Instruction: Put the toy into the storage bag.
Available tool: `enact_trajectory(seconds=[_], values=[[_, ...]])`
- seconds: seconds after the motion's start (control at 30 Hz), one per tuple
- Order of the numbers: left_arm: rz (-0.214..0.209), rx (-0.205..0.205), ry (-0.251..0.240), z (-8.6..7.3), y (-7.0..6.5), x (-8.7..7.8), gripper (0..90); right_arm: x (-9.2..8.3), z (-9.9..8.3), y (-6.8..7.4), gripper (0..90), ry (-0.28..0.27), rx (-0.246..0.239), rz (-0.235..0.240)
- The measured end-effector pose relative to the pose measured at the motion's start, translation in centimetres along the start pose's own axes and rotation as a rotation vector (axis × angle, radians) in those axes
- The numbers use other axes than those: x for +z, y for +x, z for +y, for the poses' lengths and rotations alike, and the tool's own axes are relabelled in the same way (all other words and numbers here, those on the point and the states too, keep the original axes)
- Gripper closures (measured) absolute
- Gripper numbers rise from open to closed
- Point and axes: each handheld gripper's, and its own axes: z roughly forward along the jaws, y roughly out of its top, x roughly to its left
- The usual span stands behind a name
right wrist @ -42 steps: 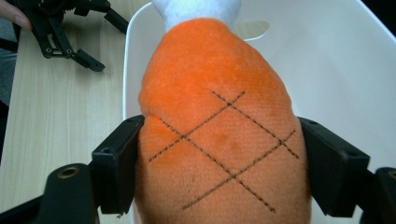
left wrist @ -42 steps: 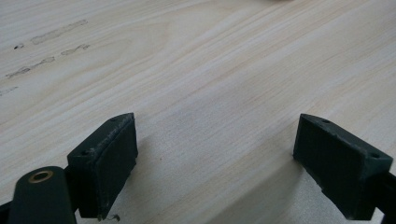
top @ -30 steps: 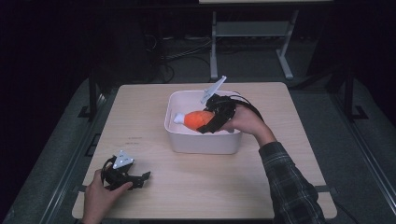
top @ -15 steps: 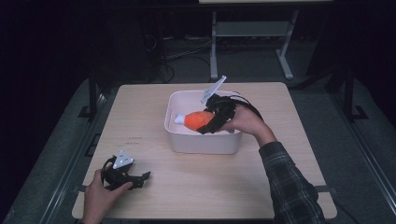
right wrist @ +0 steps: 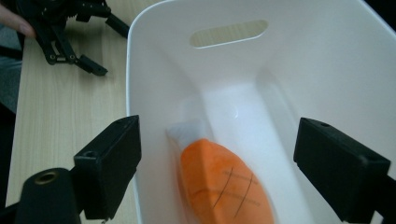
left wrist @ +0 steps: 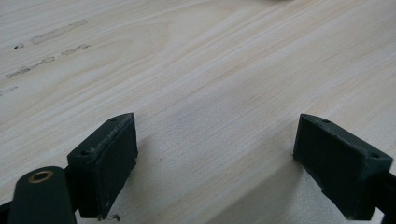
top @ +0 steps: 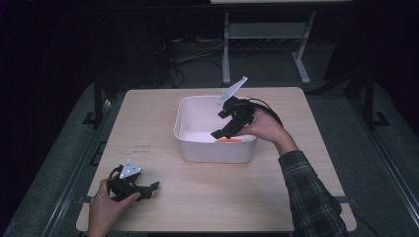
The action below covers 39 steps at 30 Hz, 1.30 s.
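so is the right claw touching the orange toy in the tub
Apart. The right gripper view shows the right claw open, its jaws spread wide on either side of the orange toy lying in the white tub, gaps both sides.

The right tool (top: pixel 228 123) hangs tilted downward with jaws spread wide; the left tool (top: pixel 136 186) rests low, jaws likewise parted.

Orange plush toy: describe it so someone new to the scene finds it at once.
Start at the wooden table and find the white plastic bin near its middle. The orange plush toy lies on the bin's floor, below the open right gripper. It is the bin's single colourful item: orange, with a white end and thin dark crossed lines stitched on its side.
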Motion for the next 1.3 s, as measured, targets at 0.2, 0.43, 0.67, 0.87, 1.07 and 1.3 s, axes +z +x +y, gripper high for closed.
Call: enact_trajectory(seconds=[0.2,0.43,0.67,0.87,1.07,1.3], values=[[0.0,0.0,0.0,0.0,0.0,0.0,12.8,-2.1,-1.2,-0.4,14.5,-0.046,0.057,-0.031],[0.0,0.0,0.0,0.0,0.0,0.0,12.8,-4.2,-2.9,-0.7,13.9,-0.09,0.109,-0.069],[-0.001,0.0,0.001,0.0,0.0,0.0,12.8,-6.2,-5.1,-0.8,13.7,-0.125,0.156,-0.121],[-0.001,0.002,0.002,0.0,0.0,0.0,12.8,-7.5,-7.3,-0.3,13.4,-0.154,0.191,-0.164],[-0.001,0.002,0.002,0.0,0.0,0.0,12.8,-8.3,-10.9,0.9,13.3,-0.183,0.221,-0.187],[0.0,0.0,0.0,0.0,0.0,0.0,12.8,-8.1,-15.5,2.1,13.3,-0.192,0.263,-0.218]])
